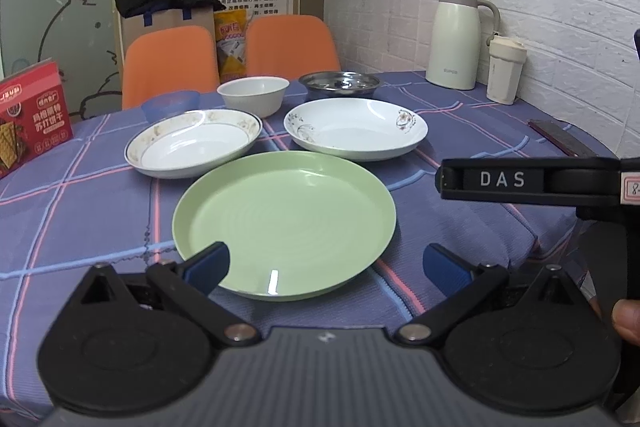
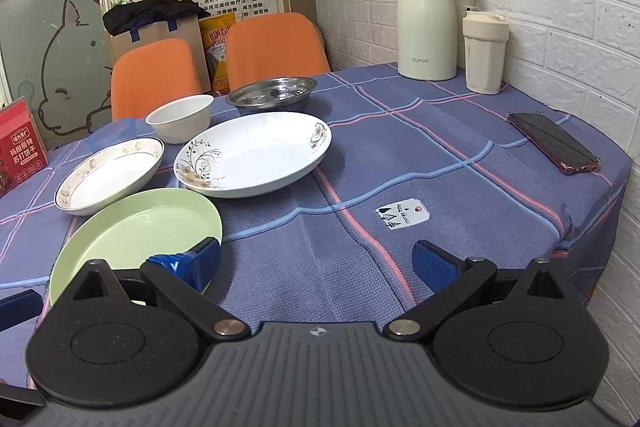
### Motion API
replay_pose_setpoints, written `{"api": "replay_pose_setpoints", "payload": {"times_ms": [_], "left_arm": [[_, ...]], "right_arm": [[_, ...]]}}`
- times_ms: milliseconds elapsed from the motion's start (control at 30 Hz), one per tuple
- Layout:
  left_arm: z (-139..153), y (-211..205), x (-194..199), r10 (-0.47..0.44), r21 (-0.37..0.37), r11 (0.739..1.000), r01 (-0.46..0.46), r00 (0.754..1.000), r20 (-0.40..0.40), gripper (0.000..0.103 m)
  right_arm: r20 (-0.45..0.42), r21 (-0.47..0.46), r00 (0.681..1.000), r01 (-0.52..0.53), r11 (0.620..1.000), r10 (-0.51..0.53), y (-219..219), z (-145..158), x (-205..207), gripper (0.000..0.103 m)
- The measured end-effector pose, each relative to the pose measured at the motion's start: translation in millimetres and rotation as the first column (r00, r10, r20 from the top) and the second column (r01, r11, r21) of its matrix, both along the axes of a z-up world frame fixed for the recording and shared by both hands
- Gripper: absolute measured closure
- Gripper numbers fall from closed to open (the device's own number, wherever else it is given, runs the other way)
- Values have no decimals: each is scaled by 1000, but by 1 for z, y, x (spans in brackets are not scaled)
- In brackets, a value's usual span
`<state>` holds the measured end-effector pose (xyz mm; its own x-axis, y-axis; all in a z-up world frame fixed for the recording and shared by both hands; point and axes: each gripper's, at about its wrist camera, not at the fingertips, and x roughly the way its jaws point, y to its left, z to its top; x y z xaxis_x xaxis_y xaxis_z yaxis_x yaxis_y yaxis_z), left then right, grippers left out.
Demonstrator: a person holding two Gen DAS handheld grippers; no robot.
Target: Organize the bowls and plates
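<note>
Left wrist view looks across the left gripper, its jaws spread wide and holding nothing, with the near rim of the green plate lying between the blue fingertips; the plate is empty. Beyond it, ahead and to the left, sits a shallow gold-rimmed dish, and ahead to the right a white floral dish, both empty. Farther ahead stand a white bowl, a steel bowl and a small blue bowl; nothing shows inside any of them. In the right wrist view the right gripper is likewise released and empty over bare tablecloth, the green plate just left of its left fingertip. Far ahead to its right stand a thermos jug and a lidded cup, with a phone lying nearer
</note>
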<state>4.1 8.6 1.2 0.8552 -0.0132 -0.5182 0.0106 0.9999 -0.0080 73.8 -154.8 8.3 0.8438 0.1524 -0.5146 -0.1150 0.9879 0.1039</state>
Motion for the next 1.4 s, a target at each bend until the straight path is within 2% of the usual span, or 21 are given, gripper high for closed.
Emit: {"api": "replay_pose_setpoints", "payload": {"times_ms": [1000, 1400], "left_arm": [[2, 3, -3, 5, -7, 1000, -5, 1000, -2, 0], [15, 13, 6, 21, -18, 1000, -21, 1000, 8, 0]], "right_arm": [[13, 4, 1000, -16, 1000, 16, 4, 5, -5, 13], [6, 14, 1000, -19, 1000, 19, 8, 12, 5, 13]]}}
